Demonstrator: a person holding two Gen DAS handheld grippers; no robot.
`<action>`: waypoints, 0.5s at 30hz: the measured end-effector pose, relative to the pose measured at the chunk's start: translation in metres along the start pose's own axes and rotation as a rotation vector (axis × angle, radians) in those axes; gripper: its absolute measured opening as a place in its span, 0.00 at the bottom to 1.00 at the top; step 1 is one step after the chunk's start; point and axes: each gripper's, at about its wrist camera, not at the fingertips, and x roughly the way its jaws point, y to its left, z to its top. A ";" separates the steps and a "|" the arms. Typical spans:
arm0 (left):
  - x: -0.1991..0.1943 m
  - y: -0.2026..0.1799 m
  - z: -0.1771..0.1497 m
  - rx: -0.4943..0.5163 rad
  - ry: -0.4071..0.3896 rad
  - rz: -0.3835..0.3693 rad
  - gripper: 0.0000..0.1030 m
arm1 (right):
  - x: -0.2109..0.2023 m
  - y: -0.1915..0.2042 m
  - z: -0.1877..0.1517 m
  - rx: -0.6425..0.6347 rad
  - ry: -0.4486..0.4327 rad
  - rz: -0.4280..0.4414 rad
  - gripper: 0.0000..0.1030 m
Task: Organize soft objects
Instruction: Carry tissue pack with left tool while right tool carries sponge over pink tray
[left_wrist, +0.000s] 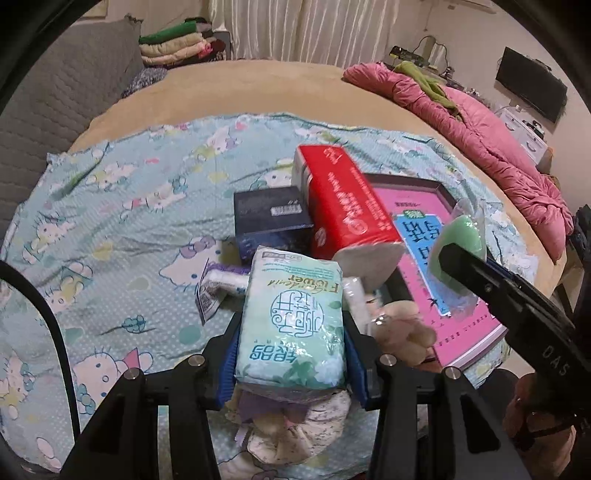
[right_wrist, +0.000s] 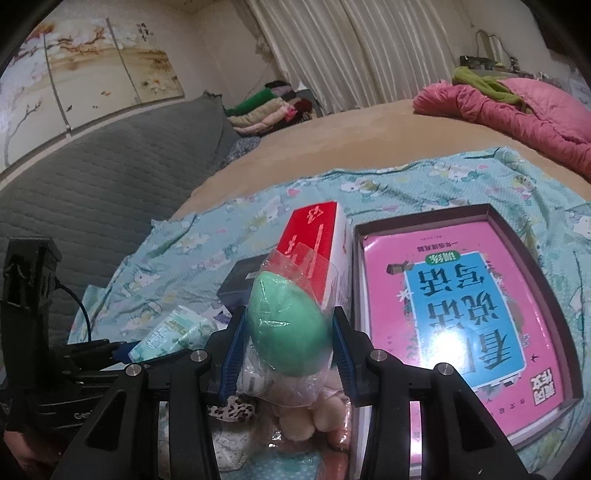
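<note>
My left gripper is shut on a pale green tissue pack and holds it above a pile of soft things on the bed. My right gripper is shut on a green egg-shaped sponge wrapped in clear plastic; the sponge also shows at the right of the left wrist view. The tissue pack shows at the left of the right wrist view. Below lie a beige plush toy, a floral cloth item and a white roll.
A red tissue pack leans on a dark blue box. A shallow box holding a pink book lies to the right. All rest on a Hello Kitty sheet. A pink quilt lies far right.
</note>
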 end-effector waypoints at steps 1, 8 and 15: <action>-0.003 -0.003 0.001 0.007 -0.006 0.003 0.47 | -0.003 -0.001 0.000 0.003 -0.006 -0.001 0.44; -0.018 -0.029 0.007 0.052 -0.031 0.011 0.47 | -0.027 -0.017 0.006 0.039 -0.067 -0.026 0.44; -0.026 -0.063 0.013 0.103 -0.046 0.002 0.47 | -0.051 -0.035 0.008 0.069 -0.124 -0.092 0.44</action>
